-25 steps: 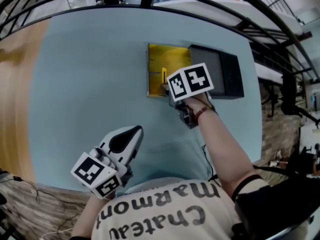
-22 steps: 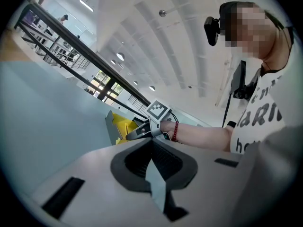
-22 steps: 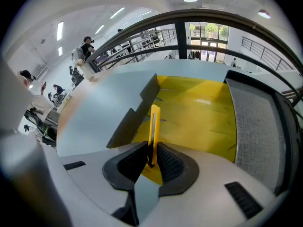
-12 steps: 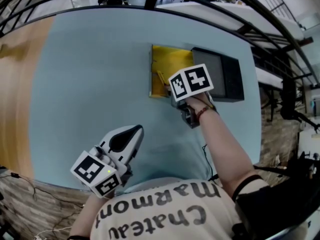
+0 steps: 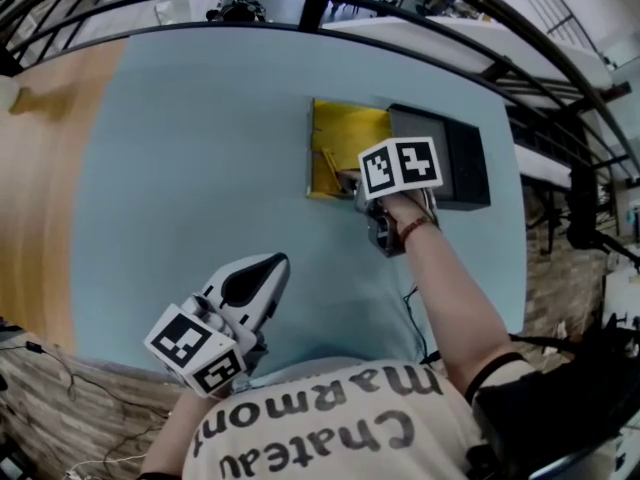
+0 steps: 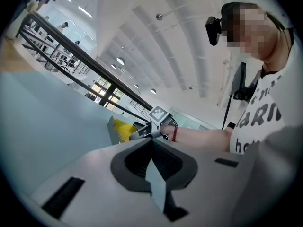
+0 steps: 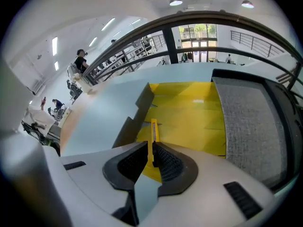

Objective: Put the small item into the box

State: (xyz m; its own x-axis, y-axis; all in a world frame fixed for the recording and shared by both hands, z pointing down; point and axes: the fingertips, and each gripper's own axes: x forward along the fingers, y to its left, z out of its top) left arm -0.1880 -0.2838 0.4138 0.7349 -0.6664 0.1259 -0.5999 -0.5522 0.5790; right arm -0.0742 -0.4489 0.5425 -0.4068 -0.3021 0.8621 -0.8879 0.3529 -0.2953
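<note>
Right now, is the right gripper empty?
No, the right gripper has its jaws shut on a thin yellow strip at the box.

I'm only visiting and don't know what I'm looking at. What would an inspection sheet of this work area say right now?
Surface: pale blue table, carrying only the box and its panel.
Job's things: open box, yellow inside, with a grey panel along its right side; thin yellow strip held over the box's near edge.
Clutter: nothing seen.
Grippers: right gripper shut on the strip; left gripper shut with nothing in it, near the person's body.
Cables: what looks like one thin cable by the right arm.
Surroundings: black railing, wooden floor, distant people.
</note>
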